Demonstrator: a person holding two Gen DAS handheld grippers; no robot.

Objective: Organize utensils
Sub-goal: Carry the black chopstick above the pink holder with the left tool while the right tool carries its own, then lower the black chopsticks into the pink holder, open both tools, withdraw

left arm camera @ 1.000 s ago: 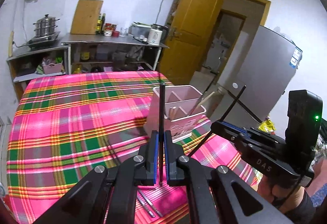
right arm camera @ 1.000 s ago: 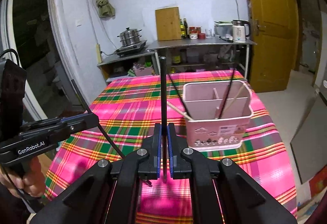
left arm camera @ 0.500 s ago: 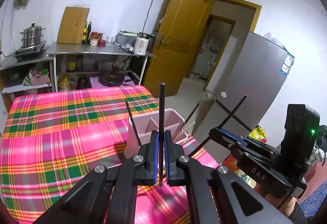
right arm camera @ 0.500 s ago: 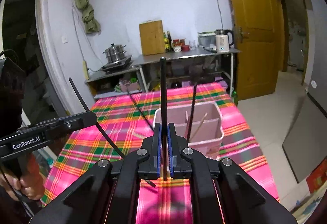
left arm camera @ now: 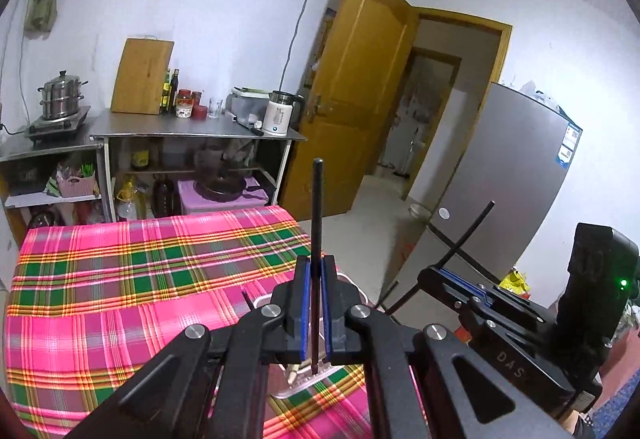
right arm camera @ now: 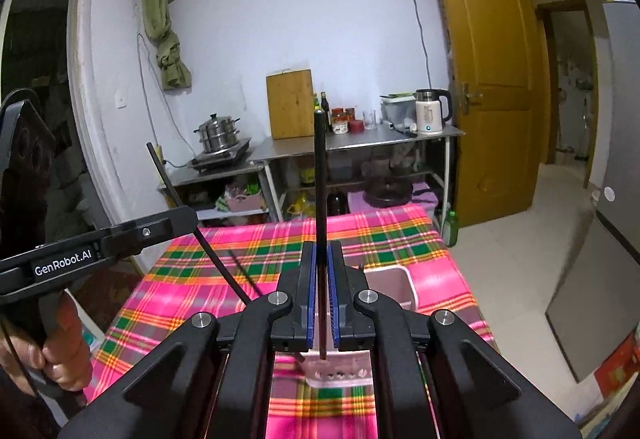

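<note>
My left gripper [left arm camera: 316, 267] is shut on a black chopstick [left arm camera: 318, 207] that stands upright between its blue pads. The right gripper [right arm camera: 321, 251] is shut on a second black chopstick [right arm camera: 320, 175], also upright. Both hang above the pink utensil holder [right arm camera: 394, 283], which stands on the plaid tablecloth [left arm camera: 120, 279] and is mostly hidden behind the fingers. A strip of the pink utensil holder [left arm camera: 305, 383] shows under the left gripper. In the left wrist view the right gripper [left arm camera: 431, 274] is at the right with its slanted chopstick [left arm camera: 466, 239]. The left gripper [right arm camera: 186, 215] appears at the left of the right wrist view.
A steel counter [right arm camera: 360, 141] behind the table carries a white kettle [right arm camera: 429, 113], a wooden cutting board [right arm camera: 290, 105] and bottles. A steamer pot [right arm camera: 216, 131] sits on a lower shelf. A wooden door [left arm camera: 360, 99] and a grey fridge [left arm camera: 508, 183] stand right. A hand [right arm camera: 60, 343] grips the left handle.
Both grippers have risen and moved forward with their chopsticks still clamped. The pink holder has dropped low in both views and now sits under the fingers.
</note>
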